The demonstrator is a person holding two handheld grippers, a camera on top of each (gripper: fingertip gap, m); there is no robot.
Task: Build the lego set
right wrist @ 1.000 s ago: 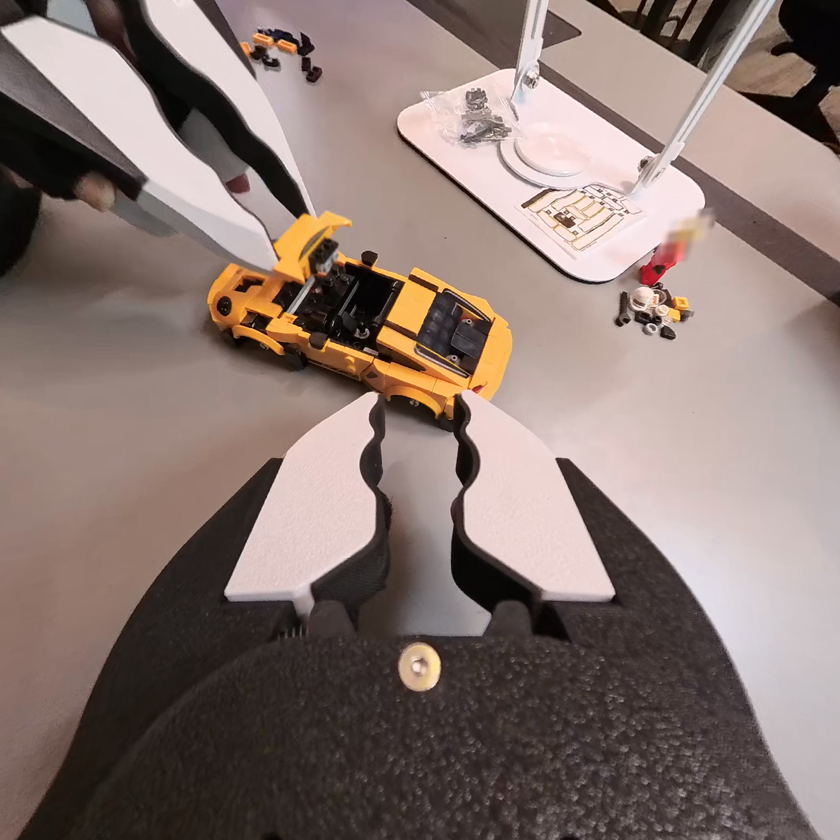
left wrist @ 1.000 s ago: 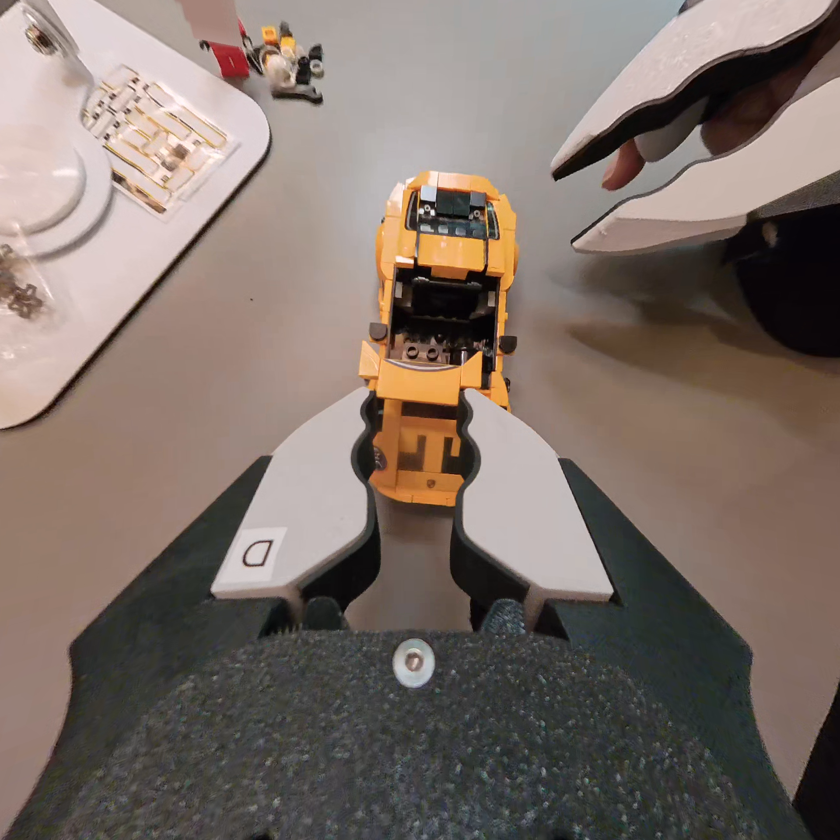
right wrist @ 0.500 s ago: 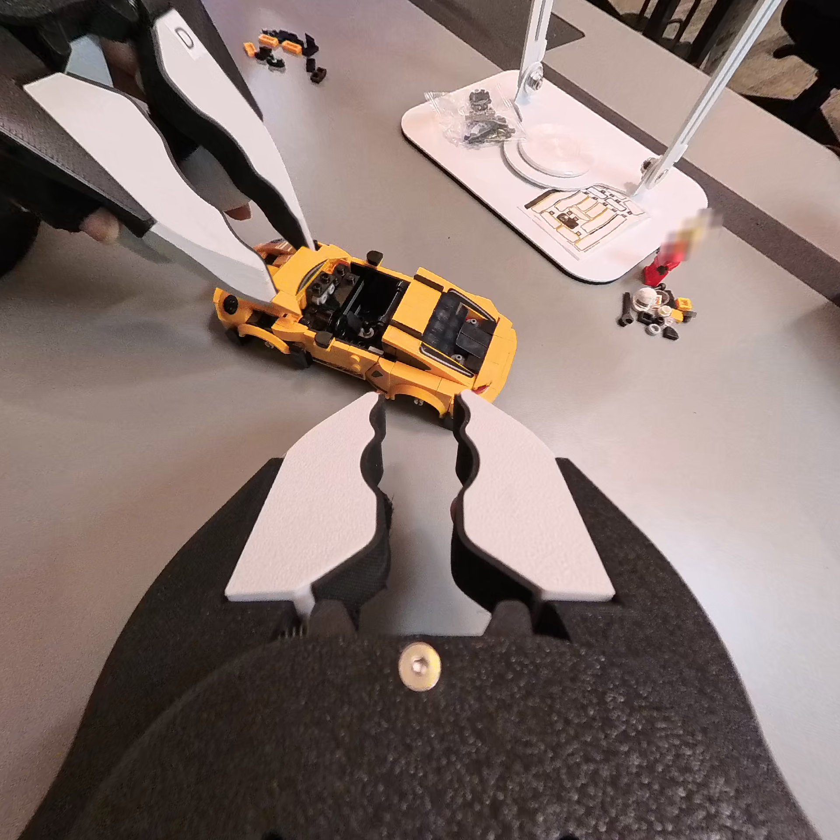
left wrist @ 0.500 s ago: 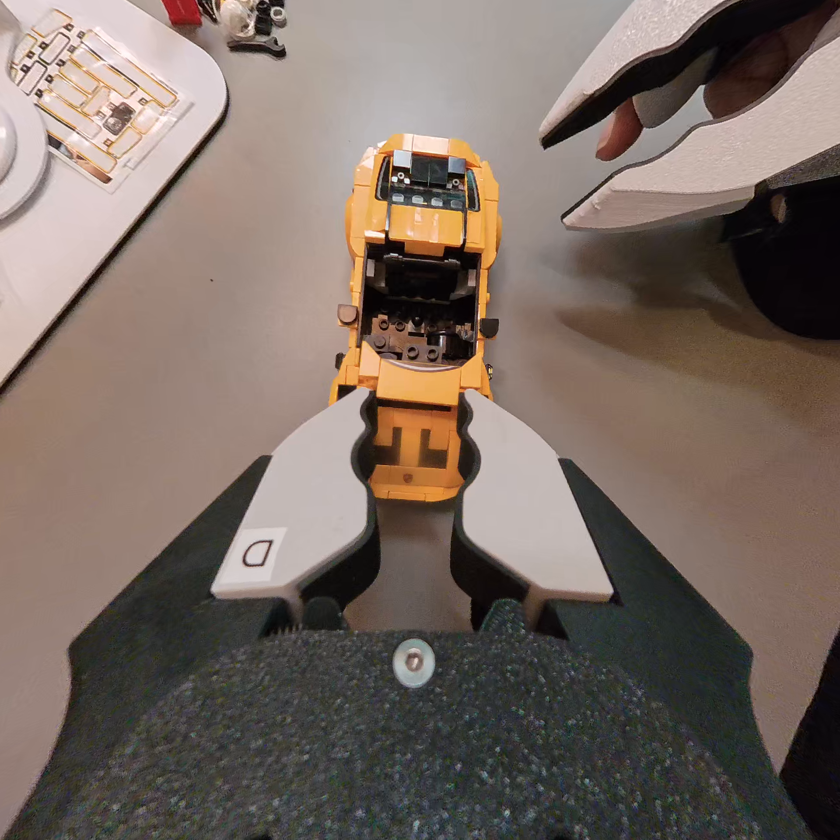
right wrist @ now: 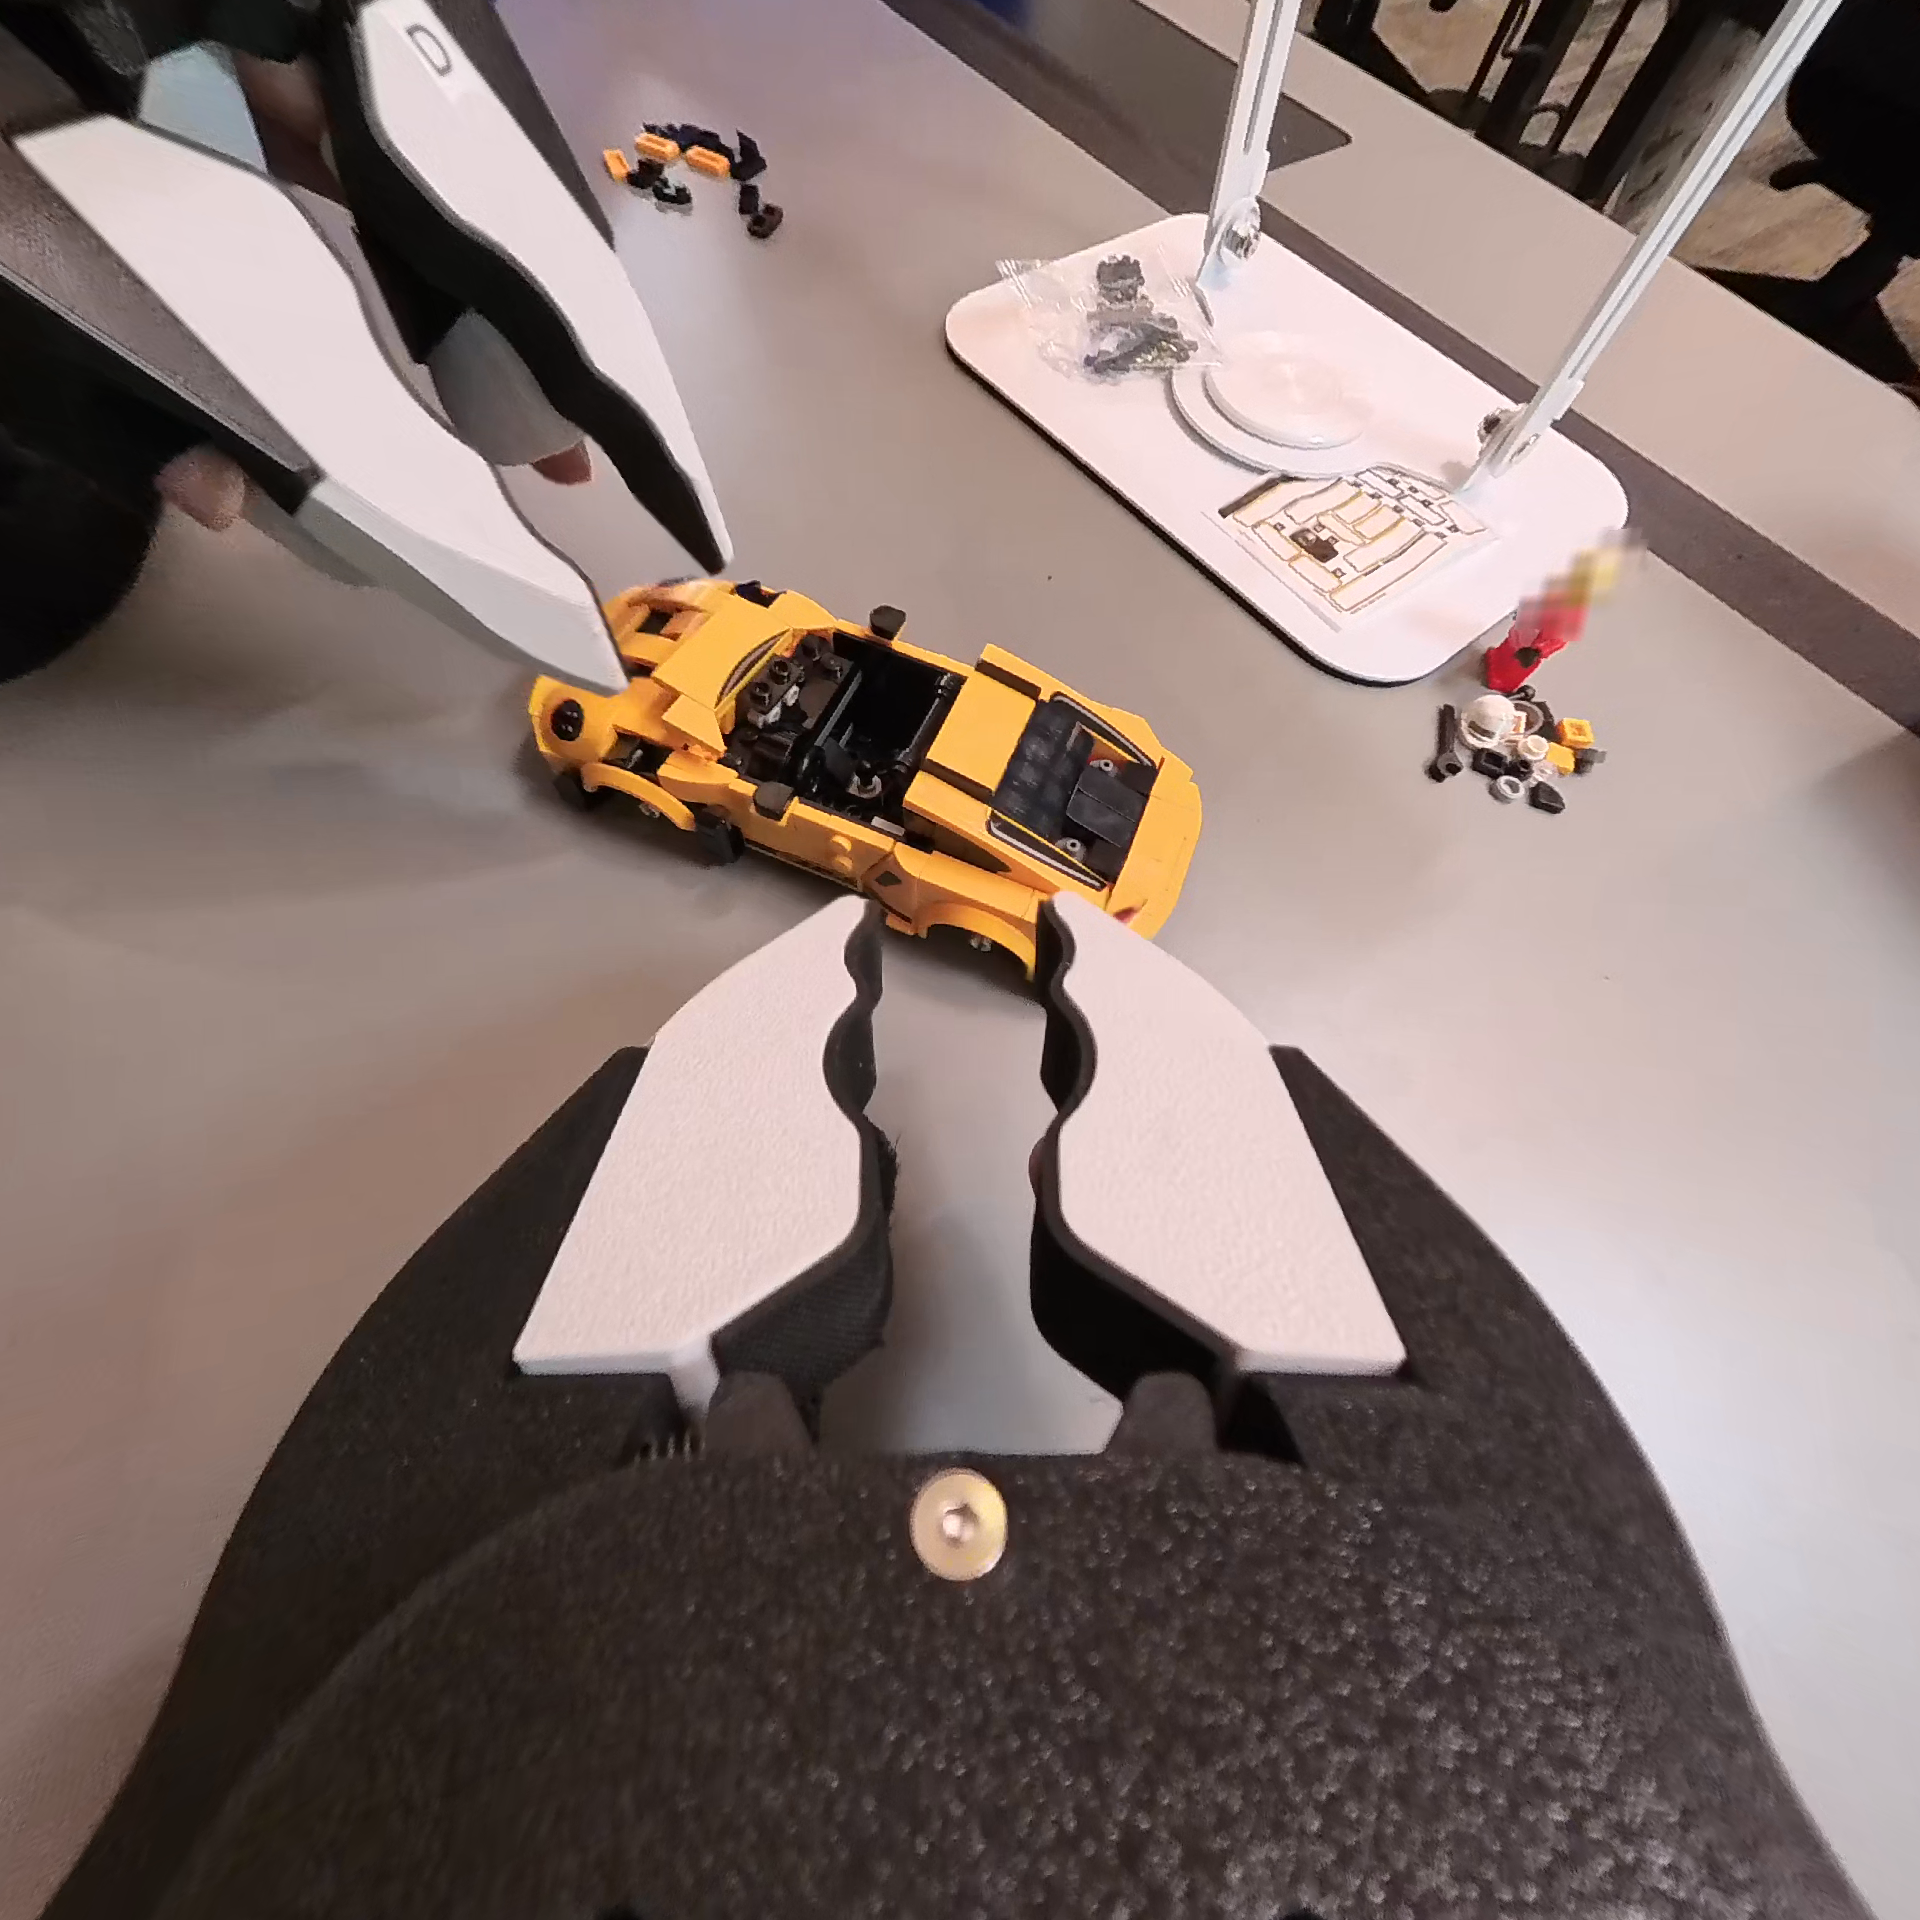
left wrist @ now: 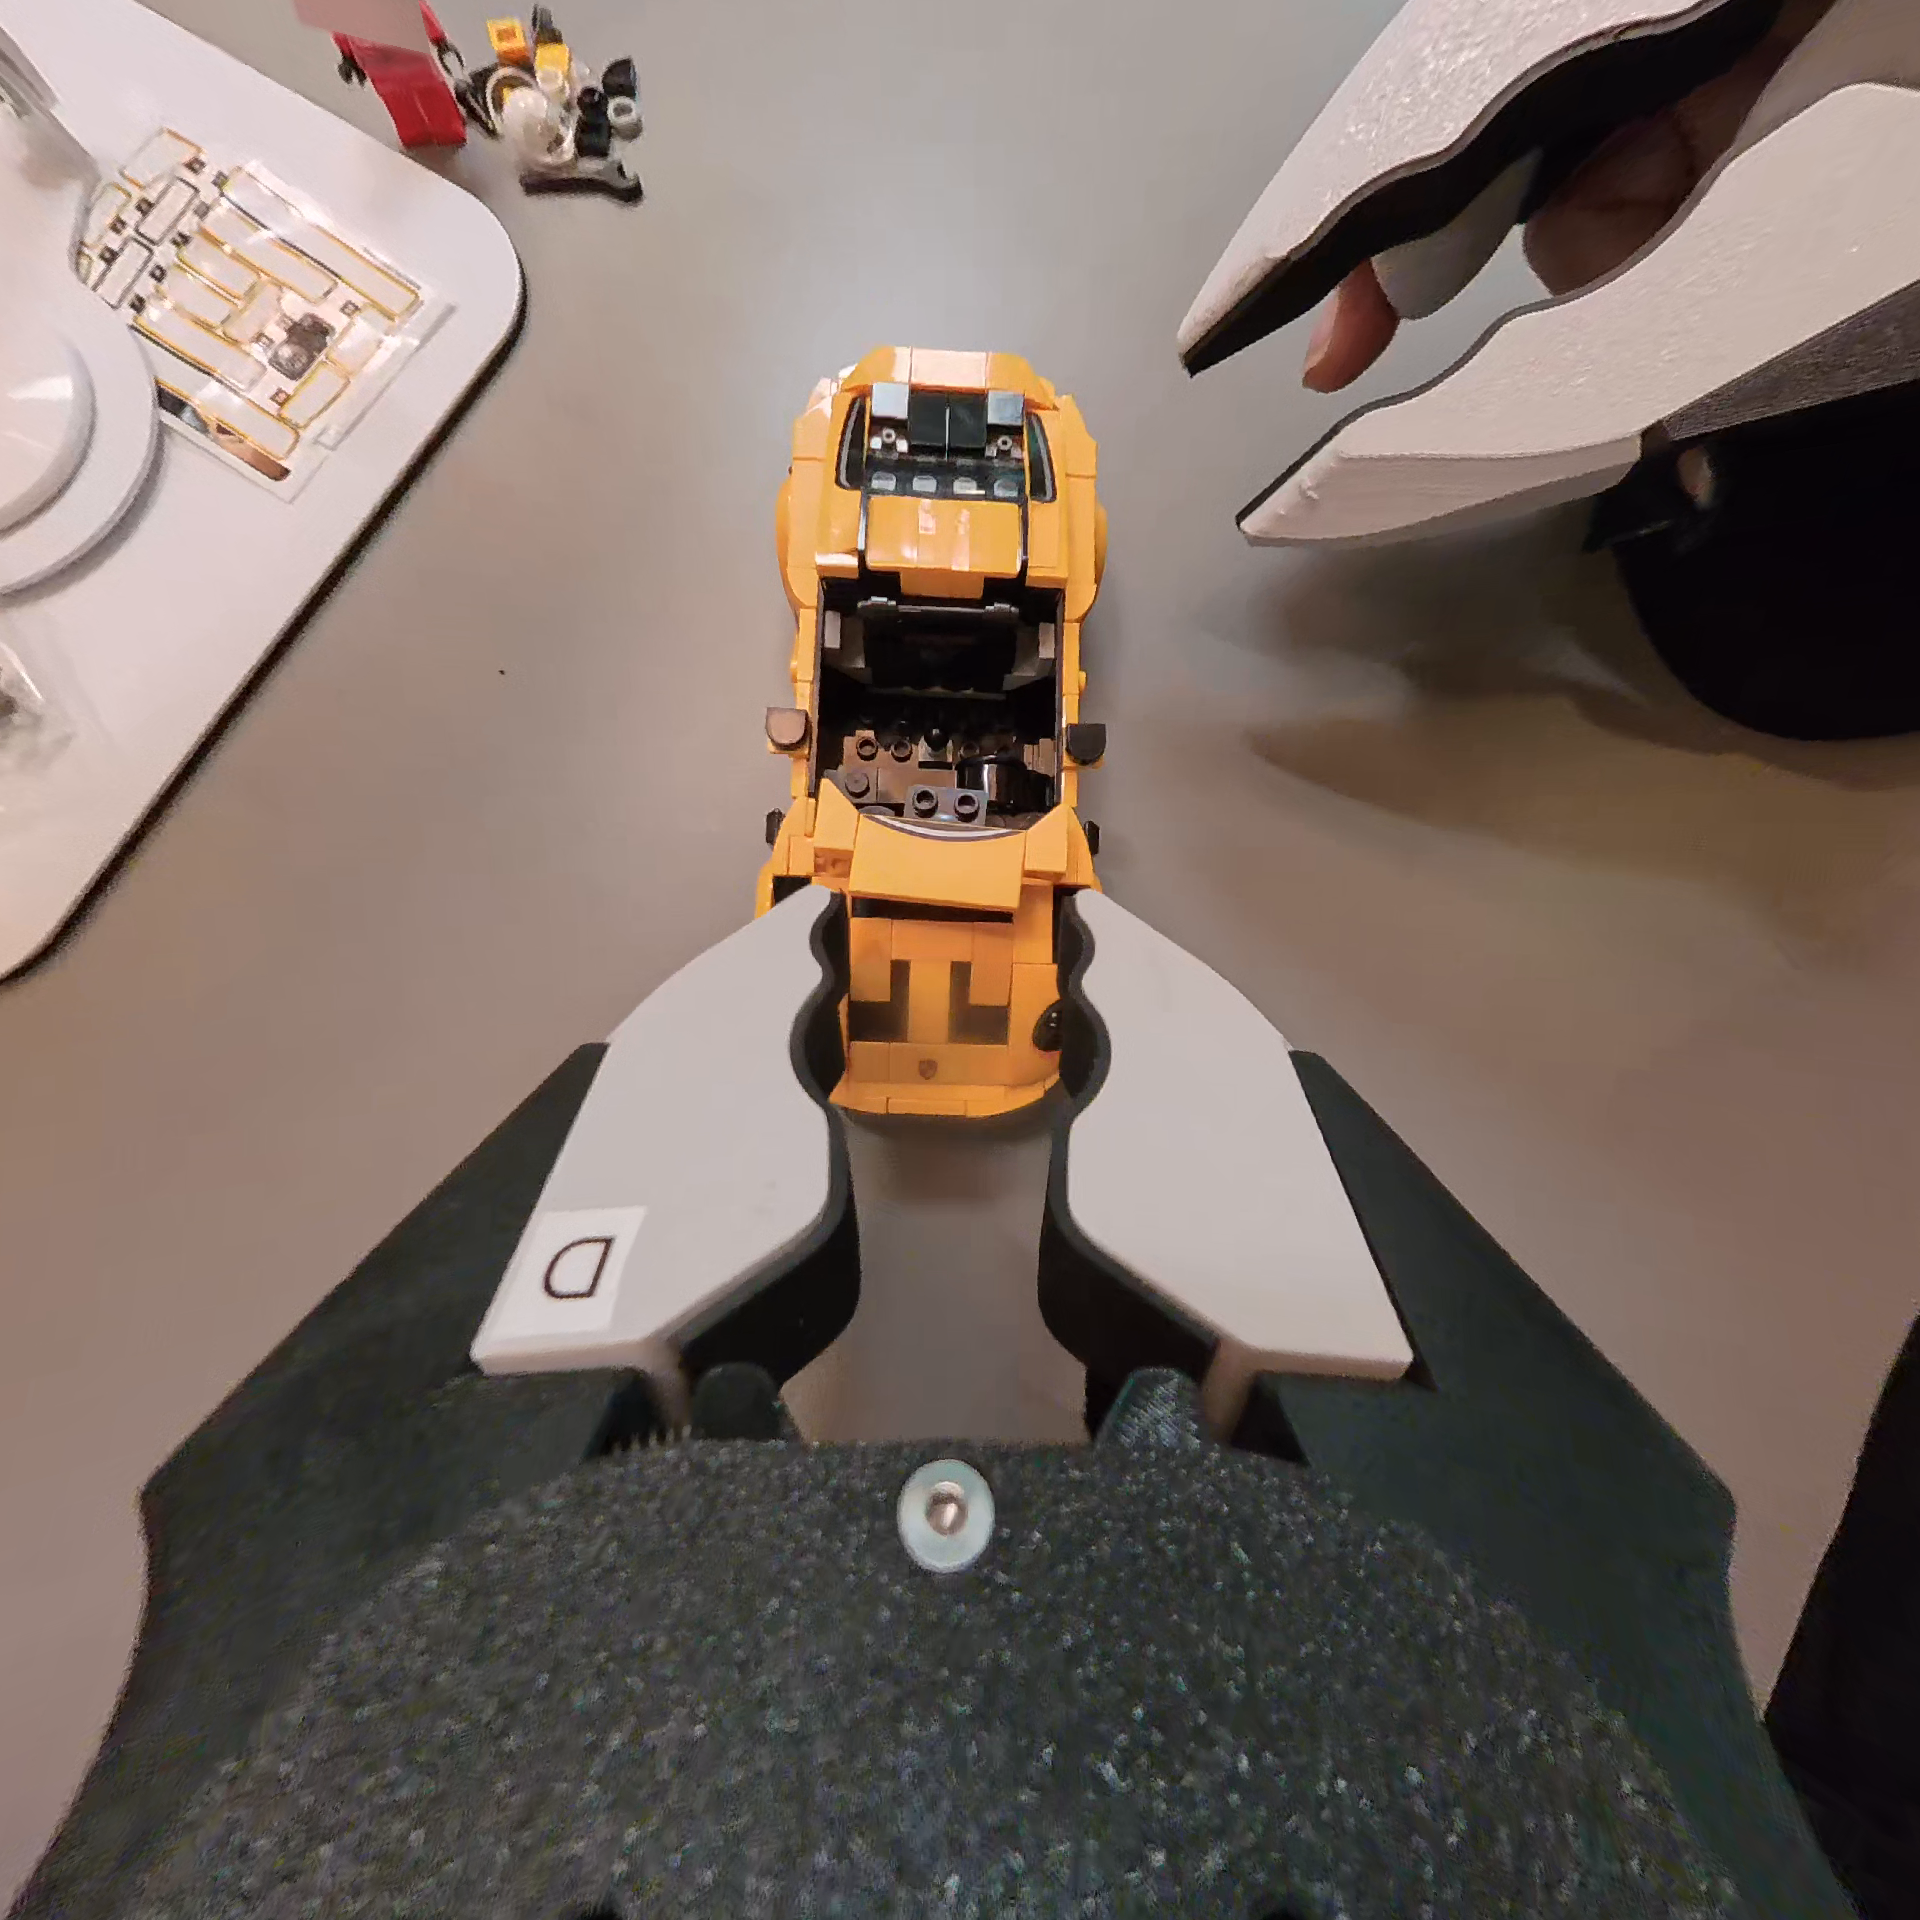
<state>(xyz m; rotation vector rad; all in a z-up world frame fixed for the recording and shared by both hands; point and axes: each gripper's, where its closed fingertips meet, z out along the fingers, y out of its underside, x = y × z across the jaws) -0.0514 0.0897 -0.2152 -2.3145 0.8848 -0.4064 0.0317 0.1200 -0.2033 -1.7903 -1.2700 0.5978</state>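
straddling the nose of the yellow lego car (left wrist: 940, 665) on the grey surface (left wrist: 623, 831), the left tool (left wrist: 943, 914) has its tips on both flanks; the right tool (right wrist: 956, 914) hovers spread beside the car's rear.

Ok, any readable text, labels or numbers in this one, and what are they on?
White sticker on a finger of the left gripper: one large black character, legible, not quoted here.
Sticker sheet on the white stand base: markings too small to read.
Yellow lego car, nose: a tiny emblem, too small to read.
No other writing is visible in either view.
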